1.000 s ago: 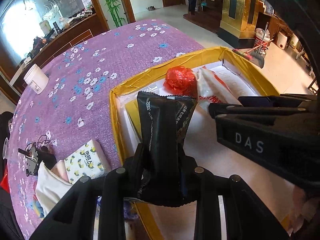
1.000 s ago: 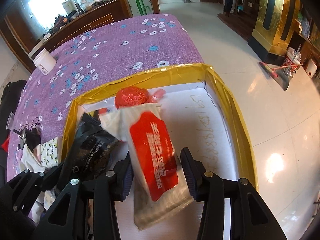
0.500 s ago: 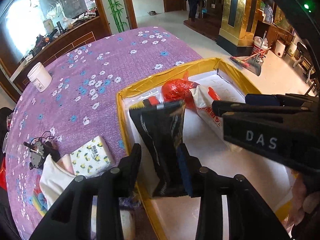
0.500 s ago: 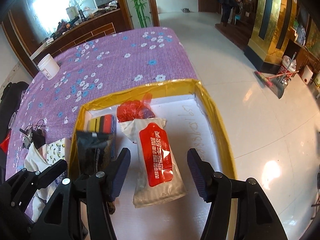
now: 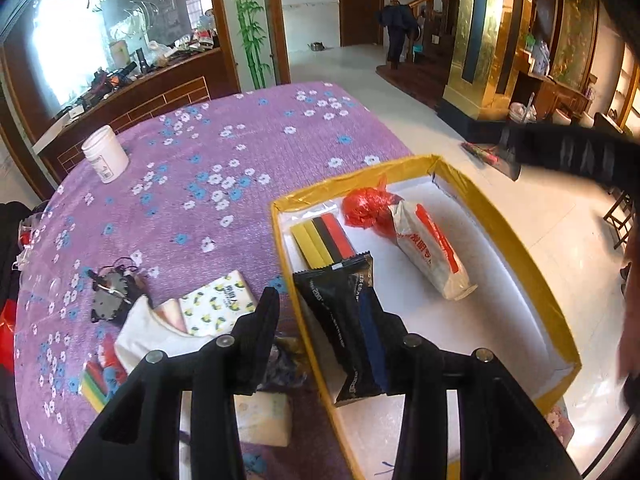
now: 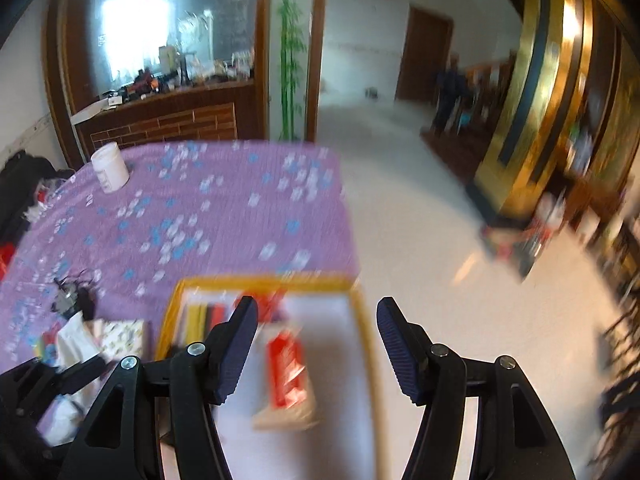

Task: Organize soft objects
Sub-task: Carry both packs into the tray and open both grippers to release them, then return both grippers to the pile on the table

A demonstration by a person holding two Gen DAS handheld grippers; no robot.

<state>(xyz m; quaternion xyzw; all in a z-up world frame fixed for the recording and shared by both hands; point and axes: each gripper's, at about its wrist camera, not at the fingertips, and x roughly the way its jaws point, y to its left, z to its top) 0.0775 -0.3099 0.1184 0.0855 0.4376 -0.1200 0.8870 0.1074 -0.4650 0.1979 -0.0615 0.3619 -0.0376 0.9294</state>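
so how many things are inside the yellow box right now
4: striped yellow, black and red pack at the far left corner, red plastic bag at the far wall, white and red packet mid-box, black packet along the left wall. The near end is hidden by the gripper.

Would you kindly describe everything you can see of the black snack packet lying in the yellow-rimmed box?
The black glossy foil snack packet is a long, flat pouch with crimped, serrated ends and pale lettering running along its length. It lies flat on the white floor of the yellow-rimmed box, close along the wall nearest the purple cloth, its far end overlapping the yellow, black and red striped pack. One finger of the left gripper crosses in front of its right side; the jaws are opening and do not press on it.
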